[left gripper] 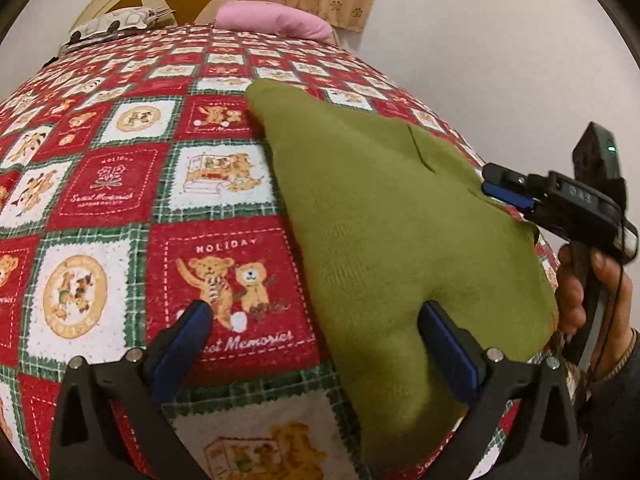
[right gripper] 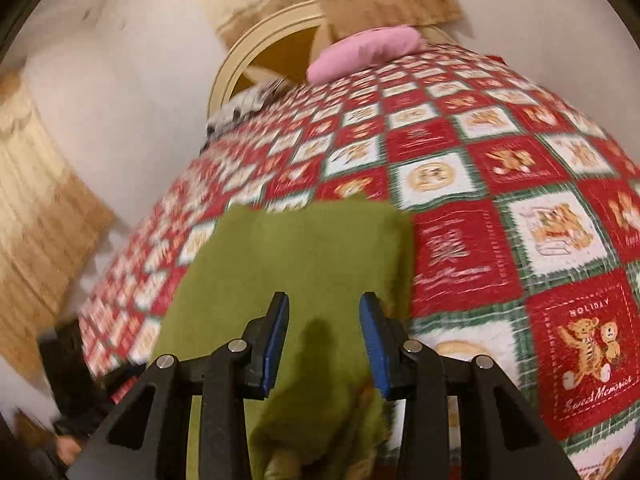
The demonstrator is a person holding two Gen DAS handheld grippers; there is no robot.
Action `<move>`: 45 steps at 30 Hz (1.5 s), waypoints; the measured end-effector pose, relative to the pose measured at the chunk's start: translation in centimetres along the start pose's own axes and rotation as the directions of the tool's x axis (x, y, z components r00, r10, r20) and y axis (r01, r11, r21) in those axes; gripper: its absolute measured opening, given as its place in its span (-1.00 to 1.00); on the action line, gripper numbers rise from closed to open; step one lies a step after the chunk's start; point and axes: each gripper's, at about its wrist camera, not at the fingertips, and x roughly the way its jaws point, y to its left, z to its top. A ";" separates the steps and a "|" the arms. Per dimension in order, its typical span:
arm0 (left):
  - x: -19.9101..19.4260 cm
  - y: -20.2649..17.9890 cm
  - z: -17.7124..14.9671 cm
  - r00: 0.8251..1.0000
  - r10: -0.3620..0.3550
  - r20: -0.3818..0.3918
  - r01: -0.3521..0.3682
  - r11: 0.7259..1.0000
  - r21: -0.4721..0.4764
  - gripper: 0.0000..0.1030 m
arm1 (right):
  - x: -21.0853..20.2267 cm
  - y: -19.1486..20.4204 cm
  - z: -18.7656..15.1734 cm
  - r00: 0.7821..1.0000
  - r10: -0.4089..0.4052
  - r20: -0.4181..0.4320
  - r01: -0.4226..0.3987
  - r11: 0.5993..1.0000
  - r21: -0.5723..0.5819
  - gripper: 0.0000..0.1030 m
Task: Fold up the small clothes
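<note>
While the green cloth [left gripper: 392,248] lies folded near the bed's [left gripper: 120,184] right edge, both grippers [left gripper: 316,344] [right gripper: 324,340] stand apart, unclamped; next fold wants matched corner grips.

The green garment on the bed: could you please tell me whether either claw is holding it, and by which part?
Nothing is held. Both the left claw and right claw are open over the green garment, pads clear of the cloth.

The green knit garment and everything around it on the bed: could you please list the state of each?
Green knit garment: lying folded on the blanket, held by neither gripper.
Left hand-held gripper: open, one finger over the garment.
Right hand-held gripper: open above the garment.
Red and white checked teddy-bear blanket: spread flat over the bed.
Pink cushion: resting at the blanket's far end.
</note>
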 end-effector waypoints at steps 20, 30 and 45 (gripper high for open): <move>0.7 -1.2 0.4 1.000 0.021 -0.007 -0.021 0.999 0.048 1.00 | 5.7 -4.7 2.1 0.993 0.087 -0.084 -0.075 0.988 0.137 -0.08; 1.2 -1.9 1.0 1.000 -0.027 -0.009 0.027 0.998 0.062 1.00 | 6.0 -4.5 2.0 0.992 0.104 -0.078 -0.095 0.989 0.110 -0.27; 0.9 -2.8 1.1 0.993 -0.115 -0.029 0.117 0.991 0.069 0.20 | 6.1 -4.1 2.1 0.994 0.079 -0.071 -0.072 0.994 0.087 -0.43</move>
